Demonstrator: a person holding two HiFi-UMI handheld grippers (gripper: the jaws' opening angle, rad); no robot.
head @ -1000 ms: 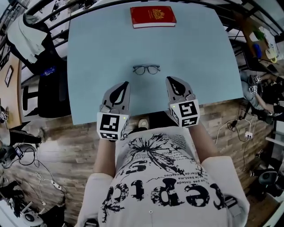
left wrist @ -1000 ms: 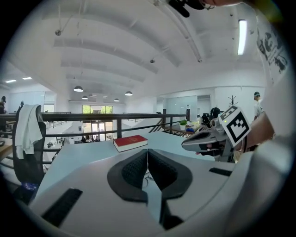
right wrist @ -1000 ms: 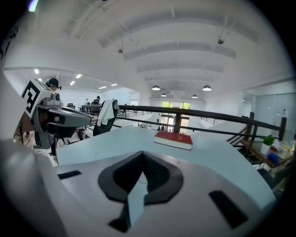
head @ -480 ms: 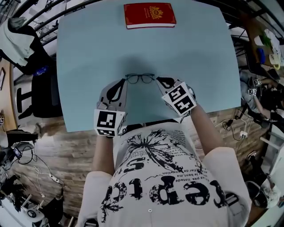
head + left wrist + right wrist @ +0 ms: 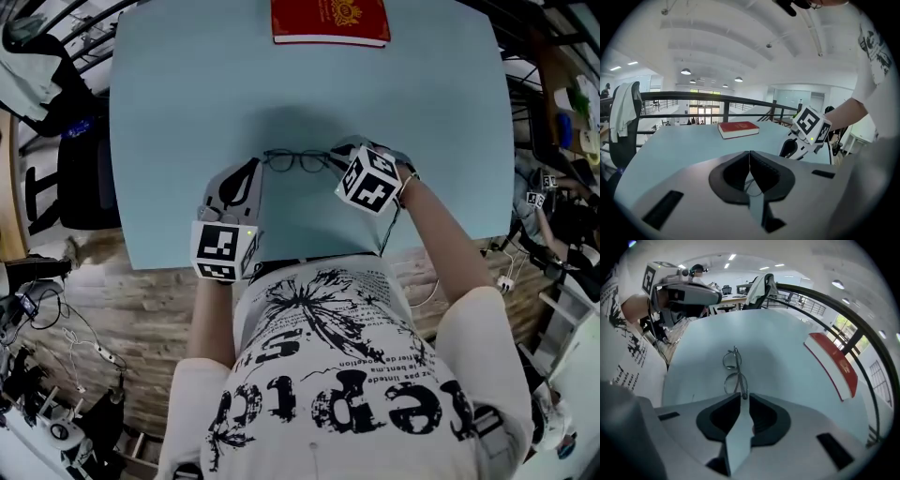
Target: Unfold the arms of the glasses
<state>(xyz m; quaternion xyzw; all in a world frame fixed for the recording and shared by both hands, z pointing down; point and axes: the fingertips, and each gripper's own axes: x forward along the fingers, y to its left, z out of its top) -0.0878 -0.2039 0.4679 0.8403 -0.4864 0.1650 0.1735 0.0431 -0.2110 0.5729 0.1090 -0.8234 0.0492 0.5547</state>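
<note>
Thin dark-rimmed glasses (image 5: 300, 160) lie folded on the light blue table (image 5: 187, 94). My right gripper (image 5: 337, 157) points steeply down at their right end. In the right gripper view the glasses (image 5: 735, 370) run straight away from its tips (image 5: 742, 397). Its jaws are opening, and the near end of the frame sits in the narrow gap without being pressed. My left gripper (image 5: 255, 169) is shut and low, just short of the left lens. A bit of the glasses' wire rim (image 5: 752, 186) shows behind its closed tips (image 5: 749, 157). The right gripper (image 5: 786, 151) shows ahead to the right.
A red book (image 5: 330, 21) lies at the table's far edge, also the red book (image 5: 738, 128) in the left gripper view. An office chair with a white garment (image 5: 37, 56) stands left of the table. Dark railings run behind it. The near table edge is close to my body.
Both grippers have moved forward to the glasses. The right one has rolled and tipped downward onto their right end. The left one has come in low beside the left lens.
</note>
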